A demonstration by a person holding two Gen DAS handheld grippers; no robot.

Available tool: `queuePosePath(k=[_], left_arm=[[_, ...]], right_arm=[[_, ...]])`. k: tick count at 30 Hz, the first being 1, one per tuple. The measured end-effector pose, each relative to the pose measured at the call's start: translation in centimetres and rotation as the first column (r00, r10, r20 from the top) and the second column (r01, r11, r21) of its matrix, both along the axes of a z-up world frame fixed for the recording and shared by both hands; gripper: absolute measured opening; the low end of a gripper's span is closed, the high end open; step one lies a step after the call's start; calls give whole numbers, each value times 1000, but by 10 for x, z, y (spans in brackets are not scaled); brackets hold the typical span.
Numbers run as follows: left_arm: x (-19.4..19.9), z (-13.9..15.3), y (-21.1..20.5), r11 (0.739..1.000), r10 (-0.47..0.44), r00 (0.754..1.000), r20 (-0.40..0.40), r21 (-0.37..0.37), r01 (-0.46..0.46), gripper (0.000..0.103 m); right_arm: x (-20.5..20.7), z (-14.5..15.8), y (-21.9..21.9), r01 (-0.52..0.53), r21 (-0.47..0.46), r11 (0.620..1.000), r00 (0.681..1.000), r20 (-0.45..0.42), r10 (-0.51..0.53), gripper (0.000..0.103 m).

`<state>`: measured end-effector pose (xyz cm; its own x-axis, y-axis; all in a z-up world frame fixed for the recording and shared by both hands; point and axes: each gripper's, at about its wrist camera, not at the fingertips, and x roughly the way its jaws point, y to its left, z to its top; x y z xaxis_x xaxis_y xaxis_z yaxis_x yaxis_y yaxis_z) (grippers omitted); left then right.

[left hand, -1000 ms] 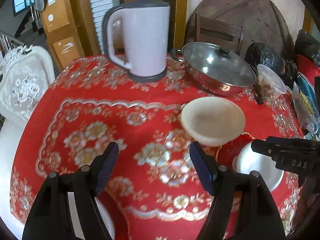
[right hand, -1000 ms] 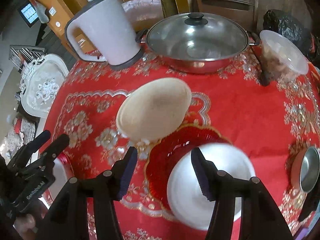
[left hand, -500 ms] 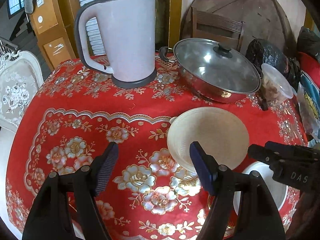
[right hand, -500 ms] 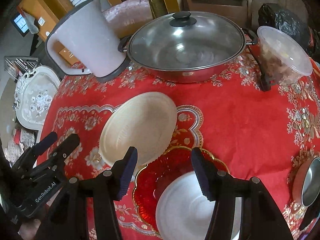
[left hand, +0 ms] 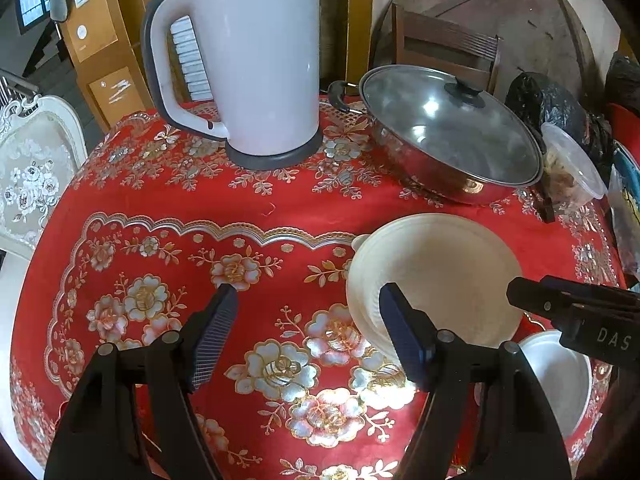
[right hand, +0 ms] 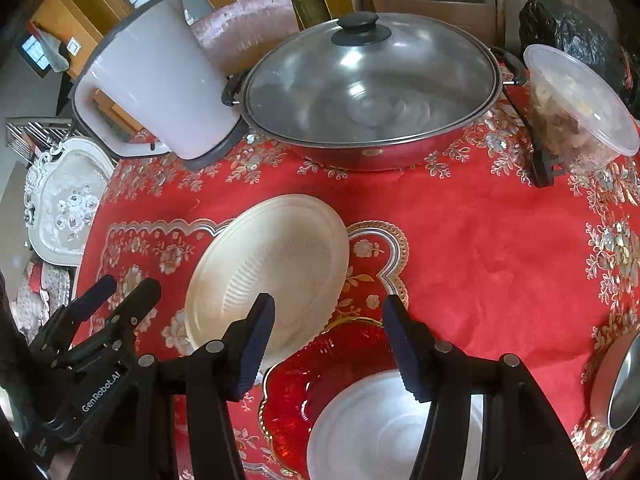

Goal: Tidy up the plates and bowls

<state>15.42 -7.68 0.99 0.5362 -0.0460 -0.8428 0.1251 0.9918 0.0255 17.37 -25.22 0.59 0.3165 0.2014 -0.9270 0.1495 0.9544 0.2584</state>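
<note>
A cream ribbed dish (left hand: 440,272) lies slightly tilted on the red flowered tablecloth (left hand: 168,216). My left gripper (left hand: 308,320) is open just left of it, with nothing held; its right finger overlaps the dish's near-left rim. In the right wrist view the same cream dish (right hand: 276,264) sits left of centre. A red glass plate (right hand: 296,392) lies in front of it with a white bowl (right hand: 368,432) inside. My right gripper (right hand: 330,340) hangs open and holds nothing, above the red plate's far rim. The white bowl (left hand: 556,380) also shows beneath the right gripper (left hand: 572,312).
A white electric kettle (left hand: 256,64) and a lidded steel pan (left hand: 448,132) stand at the back of the table. A clear plastic container (right hand: 580,104) and a black bag (right hand: 568,28) are at the back right. A steel bowl (right hand: 620,384) is at the right edge.
Both grippers have moved forward over the table, so the kettle, pan and cream dish appear nearer. The cream dish, blurred a second ago, now lies still. Both stay open.
</note>
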Motion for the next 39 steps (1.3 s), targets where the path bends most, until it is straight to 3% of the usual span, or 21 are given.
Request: queuePosePath(k=[19, 26, 30, 32, 38, 39], left_arm=[[19, -25, -13, 1000, 11, 999, -53, -23, -12, 73], [26, -35, -14, 999, 19, 995, -94, -44, -23, 73], [27, -38, -17, 999, 15, 995, -102, -44, -20, 73], [28, -40, -17, 999, 14, 994, -110, -51, -19, 73], [29, -43, -17, 995, 5, 992, -129, -94, -17, 73], [29, -43, -18, 995, -3, 991, -133, -101, -10, 66]], right_arm=[[16, -34, -5, 17, 91, 996, 998, -57, -11, 57], [18, -40, -5, 14, 98, 995, 998, -64, -8, 43], [19, -41, -6, 17, 97, 995, 998, -62, -11, 40], [19, -41, -7, 19, 101, 995, 998, -60, -13, 27], [16, -38, -10, 33, 110, 993, 999, -47, -28, 21], [15, -37, -11, 33, 114, 993, 999, -44, -28, 20]])
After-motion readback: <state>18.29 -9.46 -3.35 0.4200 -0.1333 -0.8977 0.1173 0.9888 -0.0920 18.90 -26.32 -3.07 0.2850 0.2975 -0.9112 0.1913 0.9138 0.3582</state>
